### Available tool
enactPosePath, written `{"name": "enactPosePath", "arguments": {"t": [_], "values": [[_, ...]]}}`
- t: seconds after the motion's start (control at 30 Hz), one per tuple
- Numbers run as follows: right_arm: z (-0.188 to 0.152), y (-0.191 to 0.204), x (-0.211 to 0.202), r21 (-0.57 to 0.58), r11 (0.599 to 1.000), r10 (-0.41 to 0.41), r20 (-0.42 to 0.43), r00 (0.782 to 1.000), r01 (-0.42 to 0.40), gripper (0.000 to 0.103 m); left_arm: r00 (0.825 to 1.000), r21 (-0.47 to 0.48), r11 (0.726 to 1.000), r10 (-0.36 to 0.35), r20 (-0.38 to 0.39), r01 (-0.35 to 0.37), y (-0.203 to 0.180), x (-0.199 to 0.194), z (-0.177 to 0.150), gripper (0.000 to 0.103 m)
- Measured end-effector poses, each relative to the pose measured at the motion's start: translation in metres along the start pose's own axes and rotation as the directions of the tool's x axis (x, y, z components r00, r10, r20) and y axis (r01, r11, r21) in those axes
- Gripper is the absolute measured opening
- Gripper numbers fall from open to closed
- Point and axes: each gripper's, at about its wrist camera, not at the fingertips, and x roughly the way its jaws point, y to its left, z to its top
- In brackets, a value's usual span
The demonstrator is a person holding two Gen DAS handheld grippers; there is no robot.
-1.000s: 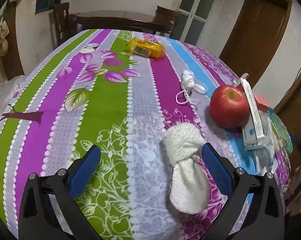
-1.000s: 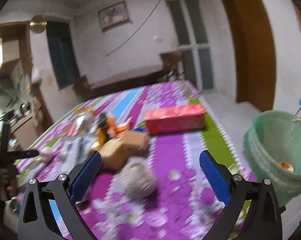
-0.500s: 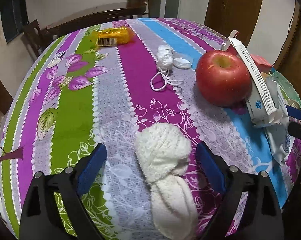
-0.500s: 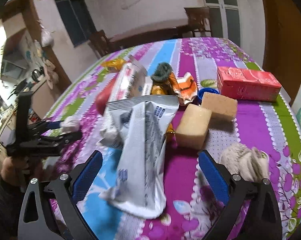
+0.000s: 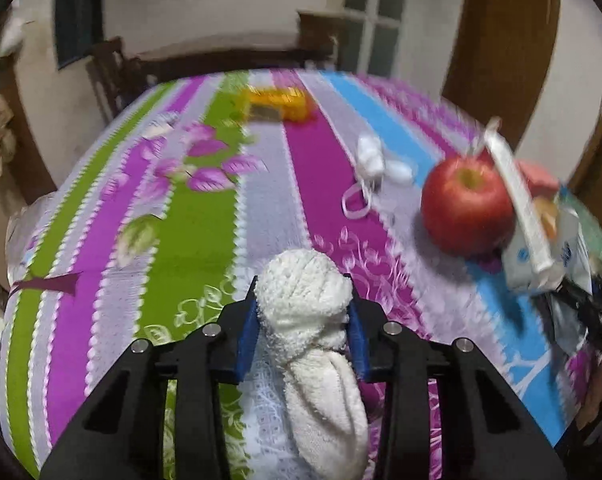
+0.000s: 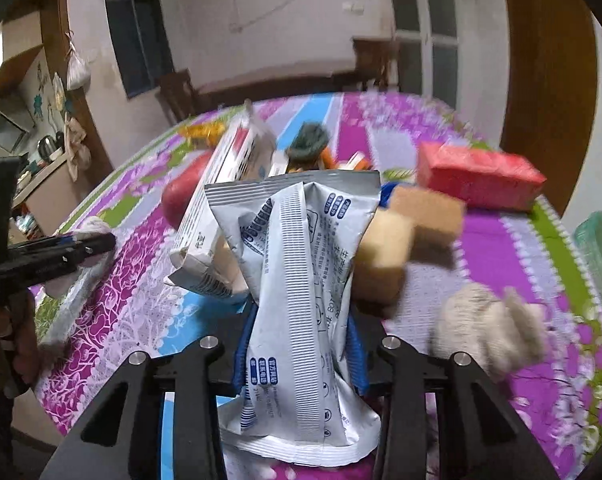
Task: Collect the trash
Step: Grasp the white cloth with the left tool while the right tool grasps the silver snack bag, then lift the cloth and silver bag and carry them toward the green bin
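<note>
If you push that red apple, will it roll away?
Probably a little. The apple is round and sits on a flat tablecloth, so a push could roll it. It looks solid, likely heavy for its size. A carton leaning against it may block one side.

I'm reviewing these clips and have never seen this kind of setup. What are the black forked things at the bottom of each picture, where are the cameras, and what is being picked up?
There is no robot here. A person holds a two-finger gripper in each hand, and each gripper carries a fisheye camera looking forward along its fingers, so each picture shows its own gripper from behind.

In the left view, the left gripper has just closed on a white rolled cloth. Farther off on the striped tablecloth sit a red apple and a yellow packet.

In the right view, the right gripper has just closed on a grey-white wrapper. Nearby lie two tan sponge blocks, a red box and another cloth ball.
</note>
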Motion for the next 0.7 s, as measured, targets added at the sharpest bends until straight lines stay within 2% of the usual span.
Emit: {"name": "enactPosePath", "arguments": {"t": [0.13, 0.27, 0.37, 0.57, 0.7], "values": [[0.000, -0.001, -0.036, -0.007, 1.000, -0.012, 0.121, 0.993, 0.013, 0.040, 0.992, -0.037, 0.999, 0.021, 0.128, -0.016, -0.020, -0.034, -0.005, 0.036], [0.013, 0.007, -0.072, -0.043, 0.999, -0.019, 0.232, 0.973, 0.030, 0.040, 0.960, -0.015, 0.999, 0.046, 0.276, -0.044, -0.060, -0.084, -0.008, 0.036], [0.022, 0.010, -0.093, -0.056, 0.998, -0.006, 0.272, 0.962, 0.022, 0.040, 0.937, 0.003, 0.998, 0.062, 0.344, -0.067, -0.085, -0.109, -0.006, 0.037], [0.038, 0.011, -0.126, -0.084, 0.996, 0.006, 0.329, 0.944, 0.023, 0.041, 0.928, 0.026, 0.998, 0.038, 0.371, -0.052, -0.120, -0.127, -0.005, 0.037], [0.041, 0.006, -0.143, -0.081, 0.996, -0.002, 0.341, 0.940, 0.031, 0.041, 0.922, 0.041, 0.998, 0.019, 0.386, -0.038, -0.142, -0.136, -0.006, 0.039]]}}
